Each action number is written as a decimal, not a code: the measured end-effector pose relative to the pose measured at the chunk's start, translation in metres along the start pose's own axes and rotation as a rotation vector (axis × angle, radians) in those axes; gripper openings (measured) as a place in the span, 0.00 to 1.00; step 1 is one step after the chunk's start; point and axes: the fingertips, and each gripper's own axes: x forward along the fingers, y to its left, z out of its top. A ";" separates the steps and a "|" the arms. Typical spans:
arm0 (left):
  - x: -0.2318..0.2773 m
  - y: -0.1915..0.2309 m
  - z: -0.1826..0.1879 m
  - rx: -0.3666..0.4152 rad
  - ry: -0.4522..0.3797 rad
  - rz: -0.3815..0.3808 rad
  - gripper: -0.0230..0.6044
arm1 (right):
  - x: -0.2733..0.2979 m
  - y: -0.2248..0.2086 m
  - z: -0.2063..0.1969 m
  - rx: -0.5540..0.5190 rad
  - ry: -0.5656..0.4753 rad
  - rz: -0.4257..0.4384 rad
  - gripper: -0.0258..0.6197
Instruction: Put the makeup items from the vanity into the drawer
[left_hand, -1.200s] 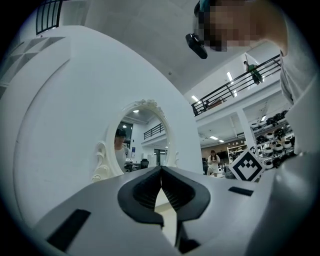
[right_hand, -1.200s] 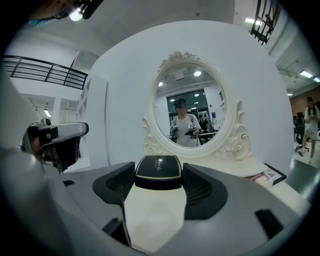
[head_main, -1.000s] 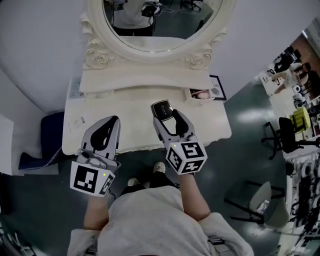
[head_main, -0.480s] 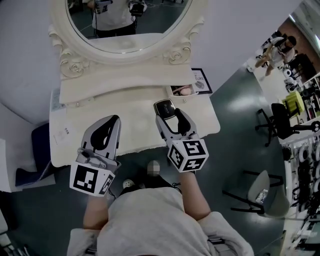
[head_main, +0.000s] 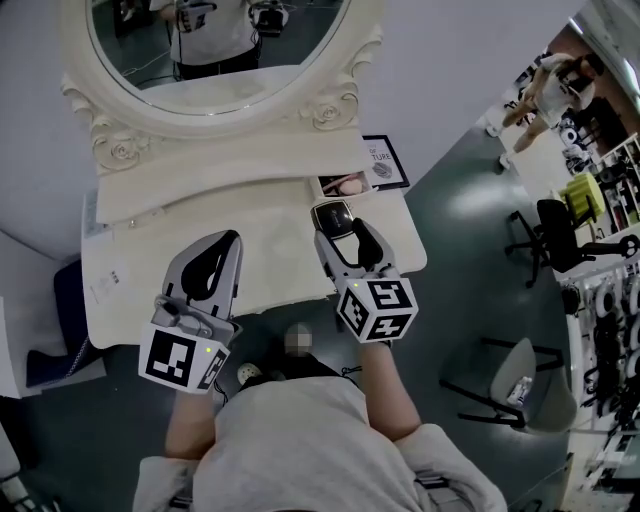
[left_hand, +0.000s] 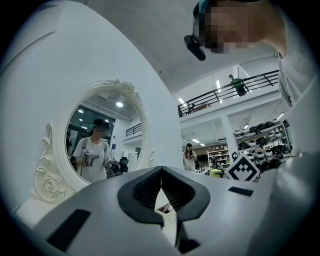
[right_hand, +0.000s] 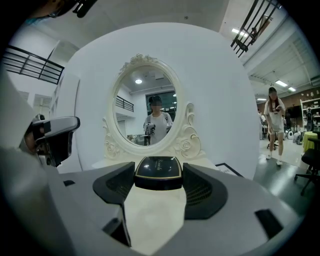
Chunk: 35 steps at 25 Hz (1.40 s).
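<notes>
The right gripper (head_main: 340, 226), clamped on the glossy black gold-rimmed compact (head_main: 332, 215), has drawn close to the small open cream drawer (head_main: 321, 187), so the drop looks imminent; the left gripper (head_main: 224, 240) stays pinched together, empty.

The left gripper (head_main: 226, 242) and right gripper (head_main: 343, 228) are grey with black jaw pads, each carrying a black-and-white marker cube (head_main: 180, 358) behind it; the shirt (head_main: 290, 440) is pale grey.

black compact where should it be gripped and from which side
By its two opposite side edges, coming in from the person's side. The black compact is flat and low, so jaws fit across its width; the right gripper is shut on it that way.
</notes>
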 end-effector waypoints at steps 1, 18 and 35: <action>0.004 -0.002 -0.001 -0.001 0.001 0.000 0.06 | 0.001 -0.006 -0.001 0.002 0.004 -0.004 0.51; 0.060 0.001 -0.021 -0.011 0.028 0.067 0.06 | 0.053 -0.089 -0.037 -0.005 0.171 -0.024 0.51; 0.068 0.037 -0.036 -0.001 0.072 0.225 0.06 | 0.133 -0.141 -0.084 -0.071 0.461 -0.032 0.51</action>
